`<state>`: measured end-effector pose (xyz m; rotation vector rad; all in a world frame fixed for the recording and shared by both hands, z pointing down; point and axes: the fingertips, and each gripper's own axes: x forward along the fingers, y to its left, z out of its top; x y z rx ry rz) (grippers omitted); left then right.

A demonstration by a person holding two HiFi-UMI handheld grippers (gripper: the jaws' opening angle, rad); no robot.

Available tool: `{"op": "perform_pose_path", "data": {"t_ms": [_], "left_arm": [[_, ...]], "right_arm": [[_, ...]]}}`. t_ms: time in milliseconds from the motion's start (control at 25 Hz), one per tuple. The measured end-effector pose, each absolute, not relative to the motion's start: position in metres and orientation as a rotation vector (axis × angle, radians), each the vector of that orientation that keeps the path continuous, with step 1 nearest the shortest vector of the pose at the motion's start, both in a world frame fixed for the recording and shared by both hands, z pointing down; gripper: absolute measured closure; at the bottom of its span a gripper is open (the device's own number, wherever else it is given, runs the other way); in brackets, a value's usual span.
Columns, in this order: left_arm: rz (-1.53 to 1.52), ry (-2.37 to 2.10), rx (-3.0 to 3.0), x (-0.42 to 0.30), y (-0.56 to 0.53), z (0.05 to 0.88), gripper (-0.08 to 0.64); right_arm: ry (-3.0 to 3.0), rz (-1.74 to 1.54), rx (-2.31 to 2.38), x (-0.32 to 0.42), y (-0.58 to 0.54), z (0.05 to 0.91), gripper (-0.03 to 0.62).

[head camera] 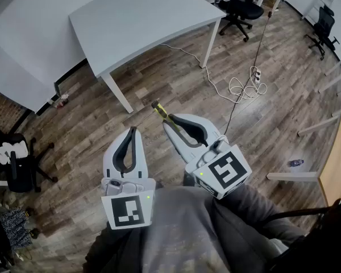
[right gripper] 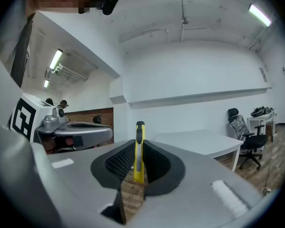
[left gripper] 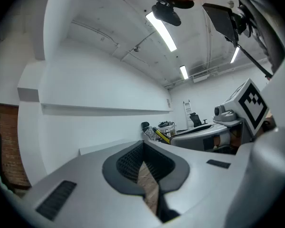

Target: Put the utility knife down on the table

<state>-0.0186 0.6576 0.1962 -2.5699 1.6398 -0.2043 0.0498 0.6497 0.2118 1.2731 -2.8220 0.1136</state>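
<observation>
A yellow utility knife (right gripper: 139, 151) with a black tip stands upright between the black pads of my right gripper (right gripper: 138, 167), which is shut on it. From the head view the utility knife (head camera: 159, 110) sticks out past the tips of the right gripper (head camera: 169, 121), over the wooden floor. My left gripper (head camera: 131, 131) hangs beside it at the left, shut with nothing in it; in the left gripper view its pads (left gripper: 145, 164) meet. The white table (head camera: 142, 19) stands ahead, some way beyond both grippers.
A second white table surface (head camera: 28, 38) lies at the far left. Black office chairs (head camera: 238, 7) stand behind the table and at the far right (head camera: 323, 30). A white cable and power strip (head camera: 244, 87) lie on the floor. A wooden board (head camera: 336, 164) shows at the right edge.
</observation>
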Motion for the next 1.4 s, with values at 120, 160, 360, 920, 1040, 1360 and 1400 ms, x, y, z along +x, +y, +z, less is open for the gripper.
{"op": "perform_pose_path", "data": {"t_ms": [120, 160, 360, 920, 1040, 1360, 1400], "left_arm": [[-0.206, 1.640, -2.574, -0.015, 0.656, 0.195, 0.558], [-0.207, 1.640, -2.574, -0.014, 0.656, 0.195, 0.558], [-0.218, 1.638, -2.574, -0.005, 0.657, 0.197, 0.558], [-0.265, 1.655, -2.571, 0.038, 0.654, 0.207, 0.558], [-0.270, 1.666, -2.556, 0.053, 0.653, 0.204, 0.558], [-0.349, 1.720, -2.500, 0.057, 0.648, 0.212, 0.558], [-0.348, 1.732, -2.487, 0.054, 0.644, 0.211, 0.558]], "right_arm": [[-2.823, 0.116, 1.274, 0.053, 0.648, 0.210, 0.541], [-2.824, 0.116, 1.275, 0.054, 0.648, 0.210, 0.541], [-2.828, 0.118, 1.280, 0.063, 0.649, 0.211, 0.541], [-2.867, 0.189, 1.241, 0.105, 0.648, 0.219, 0.541], [-2.881, 0.183, 1.202, 0.117, 0.646, 0.217, 0.541], [-2.932, 0.199, 1.140, 0.125, 0.632, 0.219, 0.541], [-2.938, 0.203, 1.129, 0.123, 0.629, 0.219, 0.540]]}}
